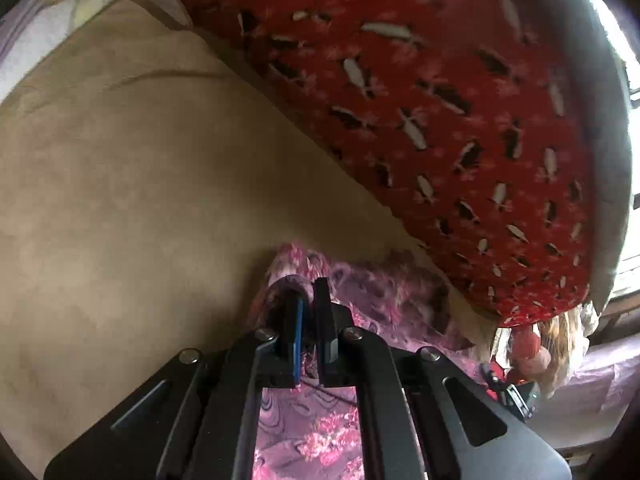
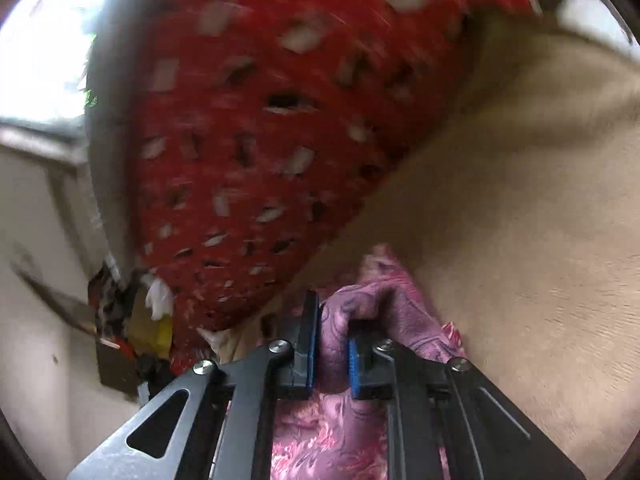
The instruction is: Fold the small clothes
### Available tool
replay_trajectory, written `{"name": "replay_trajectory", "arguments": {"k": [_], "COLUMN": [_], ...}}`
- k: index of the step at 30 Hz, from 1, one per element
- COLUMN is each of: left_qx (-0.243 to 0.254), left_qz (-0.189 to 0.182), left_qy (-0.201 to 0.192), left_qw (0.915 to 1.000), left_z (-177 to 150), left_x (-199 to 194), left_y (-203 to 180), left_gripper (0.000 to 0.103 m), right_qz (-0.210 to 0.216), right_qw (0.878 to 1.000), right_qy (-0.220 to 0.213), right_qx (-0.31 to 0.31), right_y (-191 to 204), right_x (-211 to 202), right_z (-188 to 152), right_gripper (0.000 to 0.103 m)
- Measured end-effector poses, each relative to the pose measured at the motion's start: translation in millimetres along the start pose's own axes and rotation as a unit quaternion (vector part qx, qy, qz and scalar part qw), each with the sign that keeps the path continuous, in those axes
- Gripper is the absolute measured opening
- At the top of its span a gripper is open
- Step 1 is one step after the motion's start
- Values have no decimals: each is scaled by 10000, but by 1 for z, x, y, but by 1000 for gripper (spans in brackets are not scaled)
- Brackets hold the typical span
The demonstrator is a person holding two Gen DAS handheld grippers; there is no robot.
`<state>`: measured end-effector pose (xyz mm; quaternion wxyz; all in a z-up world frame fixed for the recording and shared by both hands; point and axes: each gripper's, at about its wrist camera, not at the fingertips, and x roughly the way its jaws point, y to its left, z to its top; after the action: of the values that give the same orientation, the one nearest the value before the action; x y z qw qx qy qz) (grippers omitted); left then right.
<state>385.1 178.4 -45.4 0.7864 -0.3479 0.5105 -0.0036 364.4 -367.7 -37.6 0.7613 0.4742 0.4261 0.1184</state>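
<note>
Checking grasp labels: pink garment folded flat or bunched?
Bunched: pink garment wads up between the right hand-held gripper's pads; not lying flat.

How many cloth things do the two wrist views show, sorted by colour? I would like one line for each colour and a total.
Pink and purple patterned garment, pinched by both grippers: 1
Red patterned cloth: 1
Beige cover: 1
Total: 3
</note>
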Motion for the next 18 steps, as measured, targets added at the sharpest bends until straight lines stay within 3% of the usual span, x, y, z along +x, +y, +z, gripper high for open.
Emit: {"name": "replay_trajectory", "arguments": {"k": [3,12,13,15,17,18], "left_qx": [-319,-721,-698,-735,-791,-560], "left_qz": [-388,-1304,-1230,-1067,-1012,-945], "left_qy": [152,210,68,-280,-404,-313], "left_qw": [9986,9886,9899,9912,9909,9935], "left_z": [7,20,21,24,23,21], "left_x": [1,-32,-38,-54,-62,-62], "left_y": [8,20,19,23,28,26], "left_gripper": [3,9,14,55,62,63], "right_qz": [-55,599,549,429,651,922], "right_qw": [9989,9936,9943,9957,9926,9882], "right_qy": [201,-549,-544,-607,-752,-867], "right_qx": [410,786,730,562,702,862], "right_y": [-11,-21,-21,-19,-24,-29], "right_x": [8,-32,-33,-37,-45,-50], "right_z": [12,19,17,13,12,11], "right_gripper": [14,20,20,29,38,44]}}
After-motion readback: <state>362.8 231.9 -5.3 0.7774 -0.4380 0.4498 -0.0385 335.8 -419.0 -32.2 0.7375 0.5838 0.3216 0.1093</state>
